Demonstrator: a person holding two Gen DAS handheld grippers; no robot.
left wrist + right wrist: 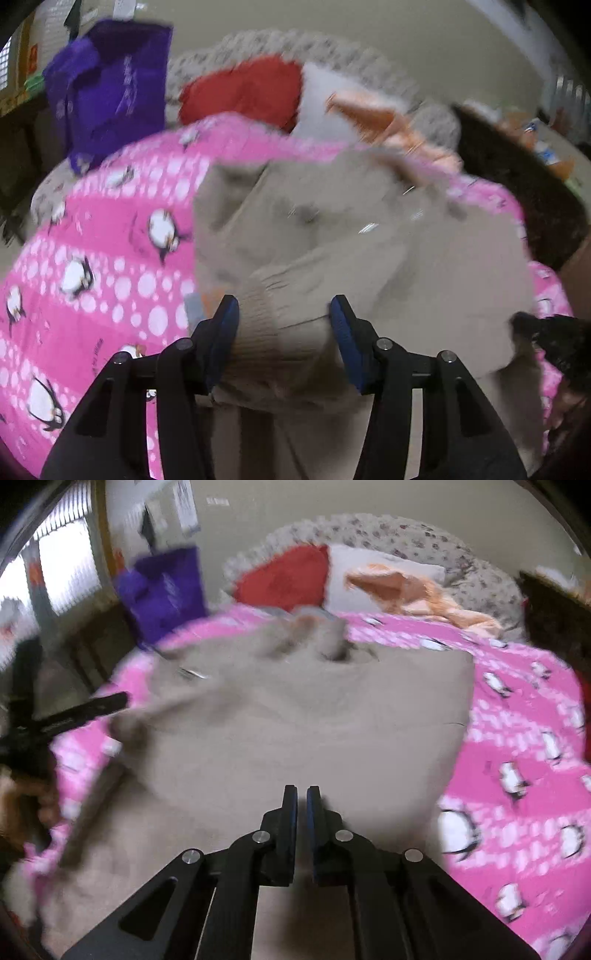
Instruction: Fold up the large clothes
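Note:
A large beige jacket (369,243) with a ribbed cuff (266,325) lies crumpled on a pink penguin-print blanket (92,258). My left gripper (284,314) is open, its blue-padded jaws on either side of the ribbed cuff, which bulges up between them. In the right wrist view the jacket (314,709) spreads wide over the blanket (517,738). My right gripper (301,797) is shut just above the jacket's near part, with nothing visibly between the pads. The left gripper (74,712) shows at the left edge there, blurred.
A purple bag (110,92) stands at the back left. A red pillow (251,92), a white pillow (369,576) and an orange cloth (417,590) lie at the bed's head. Dark furniture (517,177) stands at the right. The frames are motion-blurred.

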